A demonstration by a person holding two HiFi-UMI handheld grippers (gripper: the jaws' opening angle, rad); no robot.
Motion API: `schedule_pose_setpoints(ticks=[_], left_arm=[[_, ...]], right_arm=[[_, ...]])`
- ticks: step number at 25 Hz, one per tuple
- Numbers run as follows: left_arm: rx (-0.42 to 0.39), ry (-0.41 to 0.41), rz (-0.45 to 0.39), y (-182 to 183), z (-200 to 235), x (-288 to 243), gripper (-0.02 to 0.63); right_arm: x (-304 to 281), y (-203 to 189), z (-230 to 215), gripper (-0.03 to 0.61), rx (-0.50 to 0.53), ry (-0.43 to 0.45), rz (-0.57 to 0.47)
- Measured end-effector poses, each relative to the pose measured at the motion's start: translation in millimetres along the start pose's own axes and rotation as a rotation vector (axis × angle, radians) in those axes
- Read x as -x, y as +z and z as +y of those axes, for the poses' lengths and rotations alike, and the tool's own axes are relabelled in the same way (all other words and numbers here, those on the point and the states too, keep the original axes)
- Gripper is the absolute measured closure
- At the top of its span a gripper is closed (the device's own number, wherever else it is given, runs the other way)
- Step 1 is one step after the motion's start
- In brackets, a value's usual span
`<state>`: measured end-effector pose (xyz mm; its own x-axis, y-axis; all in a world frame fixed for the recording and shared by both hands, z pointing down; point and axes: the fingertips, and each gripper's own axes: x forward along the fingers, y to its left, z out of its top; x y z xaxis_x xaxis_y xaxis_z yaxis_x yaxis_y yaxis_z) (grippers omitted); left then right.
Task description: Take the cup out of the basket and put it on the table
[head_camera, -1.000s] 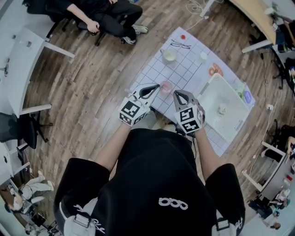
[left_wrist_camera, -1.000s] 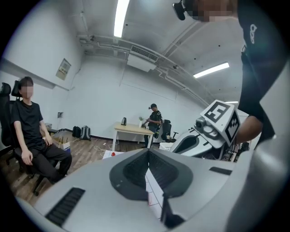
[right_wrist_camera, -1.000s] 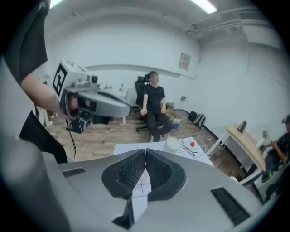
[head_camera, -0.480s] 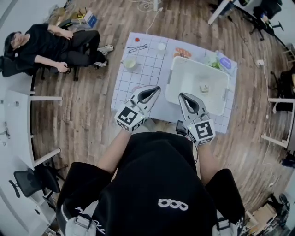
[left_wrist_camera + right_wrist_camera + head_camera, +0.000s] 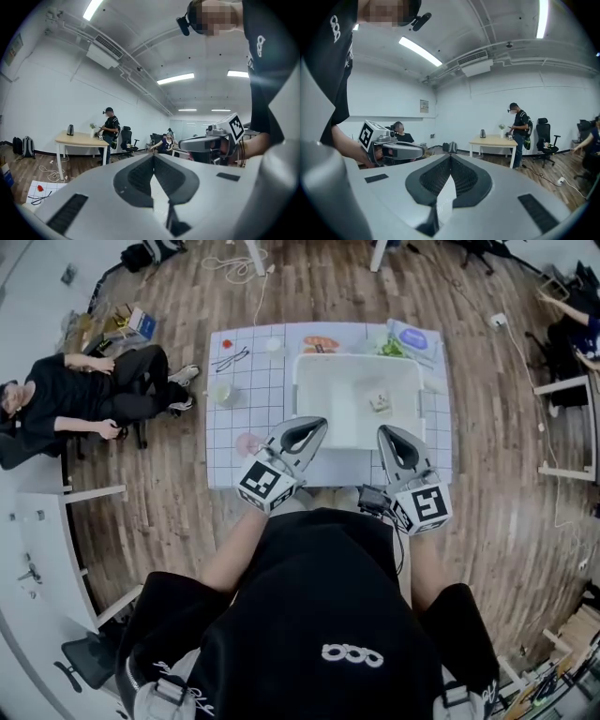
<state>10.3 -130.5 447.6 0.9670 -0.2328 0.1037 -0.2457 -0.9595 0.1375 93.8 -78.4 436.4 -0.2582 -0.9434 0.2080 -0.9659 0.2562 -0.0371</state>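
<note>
Left claw (image 5: pixel 317 425), right claw (image 5: pixel 387 433) swung to basket (image 5: pixel 328 399); both closed, empty; small pale cup (image 5: pixel 380 402) inside.

Black shirt (image 5: pixel 309 606): white emblem of three linked loops on the back, no letters legible. Left gripper (image 5: pixel 317 422) and right gripper (image 5: pixel 385 430): black-and-white square marker codes, no text. Wall notice (image 5: pixel 423 106): print unreadable.

The table (image 5: pixel 225 465) is covered in white ruled with a thin dark grid; the basket (image 5: pixel 356 359) is plain white, the cup (image 5: pixel 247 442) pink, the floor (image 5: pixel 159 521) brown planking. The left gripper (image 5: pixel 320 422) and right gripper (image 5: pixel 385 430) are grey, black-padded, with black-and-white square markers.
</note>
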Motion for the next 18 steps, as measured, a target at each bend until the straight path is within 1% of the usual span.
schedule_pose_setpoints(ticks=[6, 13, 18], left_arm=[[-0.001, -0.022, 0.006, -1, -12, -19, 0.606], [-0.008, -0.022, 0.016, -3, -16, -29, 0.606], [0.01, -0.031, 0.005, -1, -17, -32, 0.606]], right_arm=[[11, -6, -12, 0.554, 0.002, -0.014, 0.022], [11, -10, -19, 0.554, 0.005, -0.001, 0.037], [9, -14, -22, 0.554, 0.004, 0.011, 0.05]])
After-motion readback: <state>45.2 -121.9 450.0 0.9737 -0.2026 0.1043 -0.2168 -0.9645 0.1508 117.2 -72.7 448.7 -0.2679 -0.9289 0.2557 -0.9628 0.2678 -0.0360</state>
